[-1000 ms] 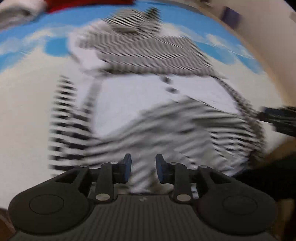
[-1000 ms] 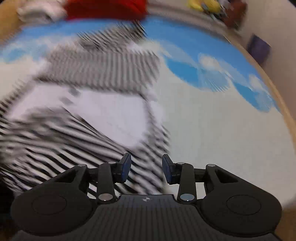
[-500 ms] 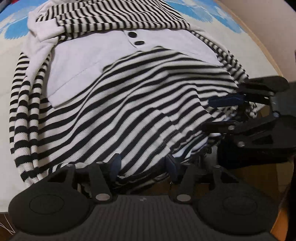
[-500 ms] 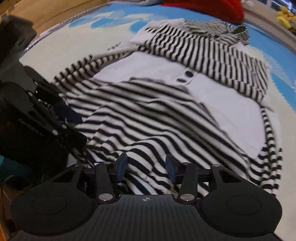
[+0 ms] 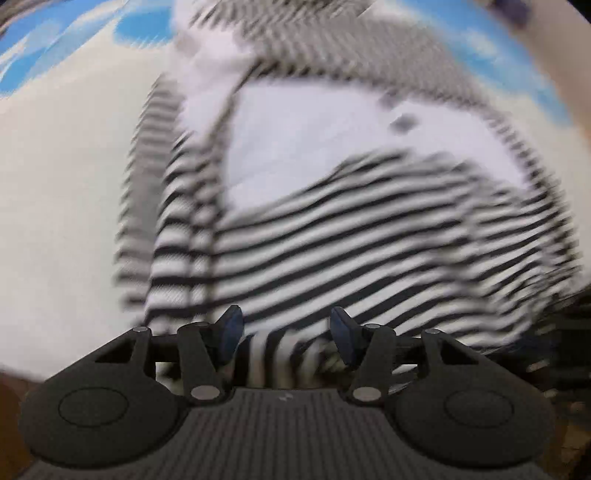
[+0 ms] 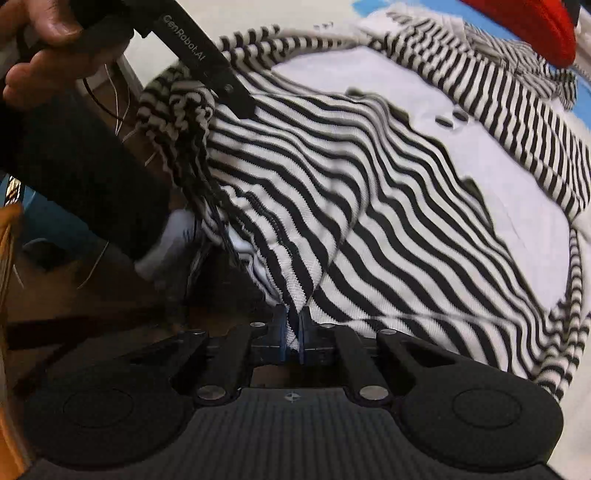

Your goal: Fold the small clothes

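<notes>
Since half a second ago the right gripper (image 6: 291, 332) has closed from an open stance over the hem onto the striped garment (image 6: 369, 206); its blue pads now pinch a peak of the lower edge between them. Left gripper (image 5: 286, 332) has swung: its view is now motion-blurred, and the other tool no longer shows clearly at its right edge.

Left gripper: fingers stand wide apart, with a bunched fold of stripes lying in the gap. Whether either pad touches that cloth cannot be told through the blur. From the right wrist view the left tool (image 6: 207, 62) appears as a black bar lettered "GenRobot.AI", held by a bare hand (image 6: 48, 40), its tip at a gathered corner of the hem.

Containers: none visible.

Count: one garment, two grippers, two dark buttons (image 6: 452, 119).

Garment: black-and-white horizontal stripes, plain white chest panel (image 6: 498, 177), striped hood or collar part at the far end. It lies spread on a cream mat (image 5: 62, 192) with blue cloud patches, near edge lifted off. One red item (image 6: 535, 29) sits beyond it.
</notes>
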The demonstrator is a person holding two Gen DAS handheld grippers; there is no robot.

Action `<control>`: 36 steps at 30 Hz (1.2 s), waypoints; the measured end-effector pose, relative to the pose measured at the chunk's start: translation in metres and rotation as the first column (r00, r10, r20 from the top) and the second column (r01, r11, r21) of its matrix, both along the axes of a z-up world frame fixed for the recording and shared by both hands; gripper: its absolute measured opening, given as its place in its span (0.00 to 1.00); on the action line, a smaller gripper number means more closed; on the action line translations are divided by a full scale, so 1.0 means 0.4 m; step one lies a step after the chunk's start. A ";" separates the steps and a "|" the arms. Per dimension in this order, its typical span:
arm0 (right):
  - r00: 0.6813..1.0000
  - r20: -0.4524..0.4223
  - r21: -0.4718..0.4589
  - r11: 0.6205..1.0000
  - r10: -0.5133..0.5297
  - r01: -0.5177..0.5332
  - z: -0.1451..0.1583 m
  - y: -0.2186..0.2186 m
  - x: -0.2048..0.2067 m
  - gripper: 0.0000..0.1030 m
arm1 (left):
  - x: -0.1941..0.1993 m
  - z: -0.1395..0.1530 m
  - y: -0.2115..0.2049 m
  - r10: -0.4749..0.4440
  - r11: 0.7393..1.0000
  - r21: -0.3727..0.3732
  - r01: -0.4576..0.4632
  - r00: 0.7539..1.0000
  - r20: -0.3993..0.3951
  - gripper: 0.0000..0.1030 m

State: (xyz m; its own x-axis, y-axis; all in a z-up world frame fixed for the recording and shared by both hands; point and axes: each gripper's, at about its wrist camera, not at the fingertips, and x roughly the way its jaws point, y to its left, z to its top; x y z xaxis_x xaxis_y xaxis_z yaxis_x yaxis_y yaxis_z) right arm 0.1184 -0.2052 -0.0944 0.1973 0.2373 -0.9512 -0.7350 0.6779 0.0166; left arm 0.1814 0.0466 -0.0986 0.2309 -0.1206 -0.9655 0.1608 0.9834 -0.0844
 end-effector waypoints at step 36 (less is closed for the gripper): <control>0.785 0.019 -0.108 0.779 -0.620 0.618 -0.005 -0.197 0.163 0.56 | 0.070 0.009 0.036 0.138 0.987 0.076 -0.140 0.990 0.029 0.51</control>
State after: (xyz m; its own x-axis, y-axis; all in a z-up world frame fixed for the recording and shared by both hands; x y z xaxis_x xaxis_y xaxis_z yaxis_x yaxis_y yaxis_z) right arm 0.1836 -0.2839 -0.0965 0.2518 -0.0289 -0.9674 -0.1571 0.9851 -0.0703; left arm 0.2094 0.0611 -0.0951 0.2628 -0.0107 -0.9648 0.0233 0.9997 -0.0047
